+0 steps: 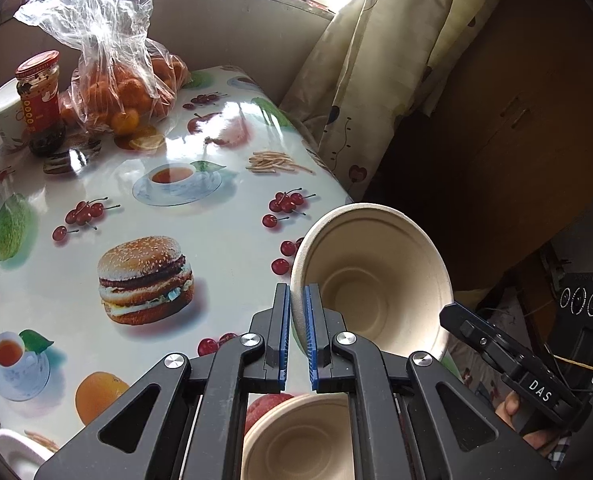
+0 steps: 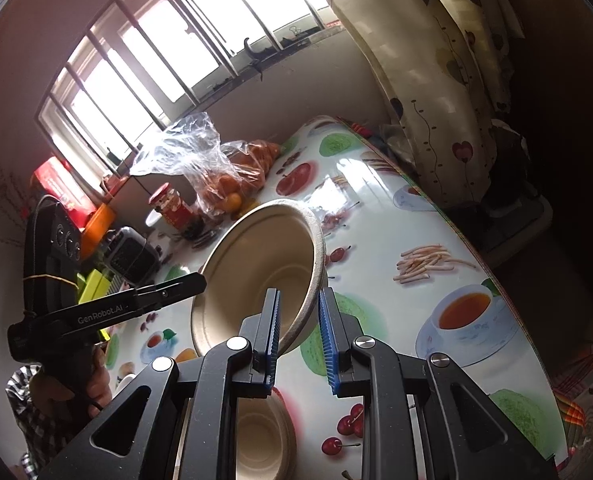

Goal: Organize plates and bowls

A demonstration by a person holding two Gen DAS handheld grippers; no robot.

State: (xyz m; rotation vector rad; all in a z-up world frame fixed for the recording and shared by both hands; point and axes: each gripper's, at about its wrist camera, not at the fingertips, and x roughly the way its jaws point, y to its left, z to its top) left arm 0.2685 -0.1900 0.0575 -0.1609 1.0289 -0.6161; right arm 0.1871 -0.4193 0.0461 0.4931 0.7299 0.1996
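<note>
Two beige moulded-fibre bowls in play. Left claw (image 1: 296, 312) clenched on rim of tilted beige fibre bowl (image 1: 376, 280), blue pads either side of the near-left rim; bowl lifted off the worktop, mouth facing the camera, hanging past the worktop's right edge. Right claw (image 2: 298, 320) grasping the same bowl (image 2: 256, 264) at the opposite rim, left pad inside, right pad outside the wall, so both claws hold one bowl between them. Second beige fibre bowl (image 1: 296, 440) sits upright on the worktop directly below the claws, also seen in right wrist view (image 2: 264, 436), partly hidden by claw frames. Glossy white worktop (image 1: 216, 208) with printed burgers, cherries, teacups. Far left: clear plastic bag of oranges (image 1: 124, 80), red-lidded glass jar of dark sauce (image 1: 40, 100) just beside it, white paper cup (image 1: 2, 116) behind the jar. White dish edge (image 1: 12, 452) at near left corner. Cream curtain with heart print (image 1: 376, 80) at far right, barred window (image 2: 168, 52) behind. Person's hand (image 2: 96, 384) grips left claw handle, checked sleeve near it
</note>
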